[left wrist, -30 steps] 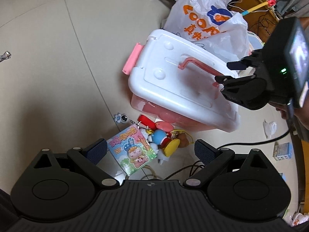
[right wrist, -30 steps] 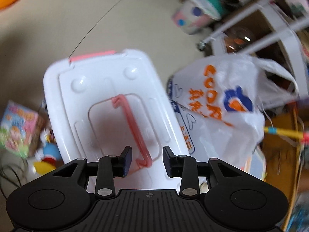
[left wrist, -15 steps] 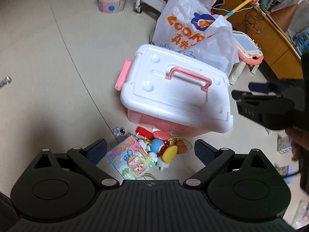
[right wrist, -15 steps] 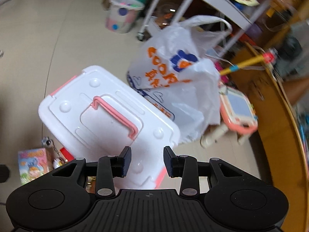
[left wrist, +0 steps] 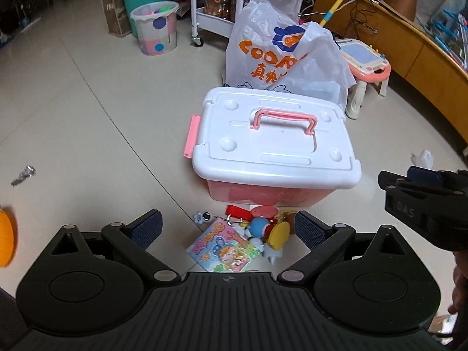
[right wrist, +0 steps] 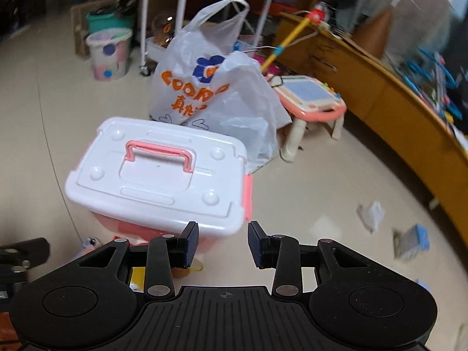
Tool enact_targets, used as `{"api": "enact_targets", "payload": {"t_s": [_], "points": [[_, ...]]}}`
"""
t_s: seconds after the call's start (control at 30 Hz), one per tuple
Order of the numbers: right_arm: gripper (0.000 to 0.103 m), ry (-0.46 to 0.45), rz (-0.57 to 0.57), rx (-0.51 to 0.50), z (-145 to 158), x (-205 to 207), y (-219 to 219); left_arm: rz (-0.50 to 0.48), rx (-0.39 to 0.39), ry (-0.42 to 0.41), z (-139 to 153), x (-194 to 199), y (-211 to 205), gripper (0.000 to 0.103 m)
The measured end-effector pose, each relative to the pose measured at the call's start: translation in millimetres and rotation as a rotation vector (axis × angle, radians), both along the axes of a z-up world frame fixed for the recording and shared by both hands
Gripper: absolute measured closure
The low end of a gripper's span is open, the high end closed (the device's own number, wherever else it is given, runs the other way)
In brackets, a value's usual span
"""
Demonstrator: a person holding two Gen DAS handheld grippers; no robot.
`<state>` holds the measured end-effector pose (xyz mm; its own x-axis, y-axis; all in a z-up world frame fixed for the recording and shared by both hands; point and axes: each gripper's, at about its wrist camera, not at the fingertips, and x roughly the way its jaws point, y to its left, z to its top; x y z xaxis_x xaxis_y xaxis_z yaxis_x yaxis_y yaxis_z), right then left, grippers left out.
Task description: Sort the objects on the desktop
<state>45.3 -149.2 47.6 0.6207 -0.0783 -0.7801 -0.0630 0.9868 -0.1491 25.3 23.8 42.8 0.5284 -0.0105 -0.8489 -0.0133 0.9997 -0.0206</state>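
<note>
A pink storage box with a closed white lid (left wrist: 275,146) and pink handle (left wrist: 282,117) stands on the floor; it also shows in the right wrist view (right wrist: 158,172). In front of it lies a pile of small toys (left wrist: 263,228) and a colourful picture card (left wrist: 222,248). My left gripper (left wrist: 228,228) is open and empty, above the toy pile. My right gripper (right wrist: 223,244) is open and empty, off the box's near right corner; it shows at the right edge of the left wrist view (left wrist: 421,187).
A white plastic bag (left wrist: 280,49) stands behind the box. A pink drawing-board table (left wrist: 365,58) is to its right, a dotted bin (left wrist: 155,27) and white trolley (left wrist: 201,5) behind. A wooden counter (right wrist: 380,96) runs along the right. Scraps (right wrist: 371,213) lie on the floor.
Both grippers have pulled back and up from the box. The right gripper left the handle and moved off to the right. The box now stands level.
</note>
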Motion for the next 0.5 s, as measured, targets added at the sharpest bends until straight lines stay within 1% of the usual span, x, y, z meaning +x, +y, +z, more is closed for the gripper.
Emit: {"api": "enact_targets", "payload": {"t_s": [0.17, 0.3, 0.4, 0.43, 0.5], "points": [[0.061, -0.022, -0.052, 0.027, 2.0, -25.1, -0.9, -0.021, 0.022, -0.016, 2.0, -12.2, -1.1, 0.004], [0.059, -0.033, -0.087, 0.058, 3.4, -38.9, -0.7, -0.025, 0.032, -0.041, 4.0, -20.2, 0.0, 0.004], [0.054, -0.038, -0.106, 0.08, 2.8, -49.0, -0.8, -0.021, 0.043, -0.062, 2.7, -25.8, 0.6, 0.004], [0.052, -0.039, -0.108, 0.08, 1.9, -52.0, -0.4, -0.023, 0.046, -0.061, 1.1, -27.1, 0.7, 0.003], [0.052, -0.039, -0.109, 0.073, -0.1, -58.1, 0.6, -0.034, 0.053, -0.055, -2.4, -28.8, 0.1, 0.003]]}}
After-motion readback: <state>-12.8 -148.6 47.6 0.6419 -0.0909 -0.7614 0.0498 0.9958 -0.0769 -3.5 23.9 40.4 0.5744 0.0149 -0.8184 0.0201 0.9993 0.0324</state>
